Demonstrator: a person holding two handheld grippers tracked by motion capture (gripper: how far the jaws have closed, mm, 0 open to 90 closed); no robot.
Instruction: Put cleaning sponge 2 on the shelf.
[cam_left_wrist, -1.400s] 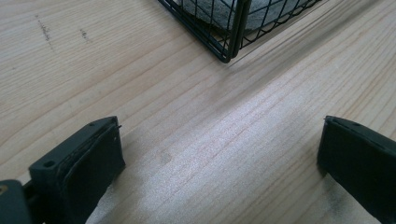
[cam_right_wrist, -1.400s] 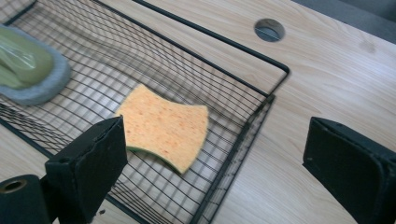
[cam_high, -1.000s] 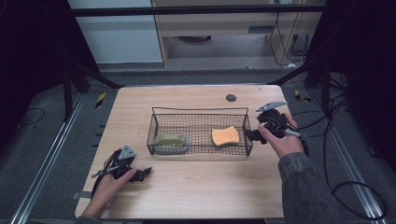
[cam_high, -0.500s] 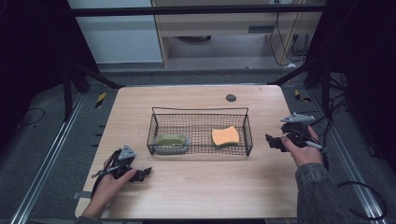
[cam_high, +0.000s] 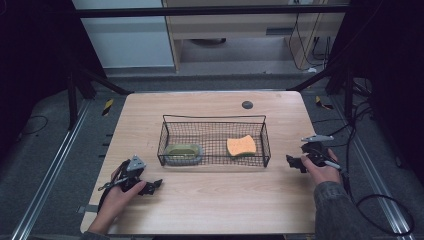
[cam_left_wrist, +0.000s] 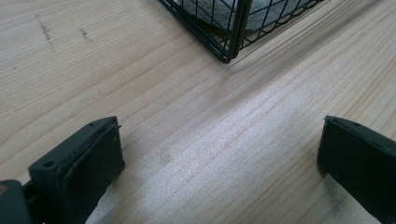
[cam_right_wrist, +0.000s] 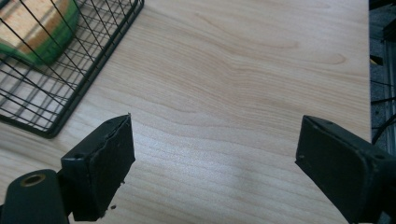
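A black wire basket (cam_high: 215, 117) stands mid-table. An orange sponge (cam_high: 241, 146) lies in its right half and a green and grey sponge (cam_high: 183, 151) in its left half. My left gripper (cam_high: 152, 186) rests low at the front left, open, with bare wood between its jaws (cam_left_wrist: 219, 154); the basket's corner (cam_left_wrist: 232, 37) is just ahead of it. My right gripper (cam_high: 294, 164) sits near the table's right edge, right of the basket. Its jaws have just been closing slightly and stand open (cam_right_wrist: 215, 158) with nothing between them. The basket corner (cam_right_wrist: 56, 126) and the orange sponge (cam_right_wrist: 32, 28) are at its upper left.
A small dark round disc (cam_high: 247, 104) lies on the wooden table (cam_high: 225, 200) beyond the basket. The table's right edge (cam_right_wrist: 366, 70) is close to my right gripper. Dark floor, metal rails and cables surround the table.
My right hand has moved away from the basket's right end, to the right and down toward the table's right edge. The left hand and both sponges have stayed put.
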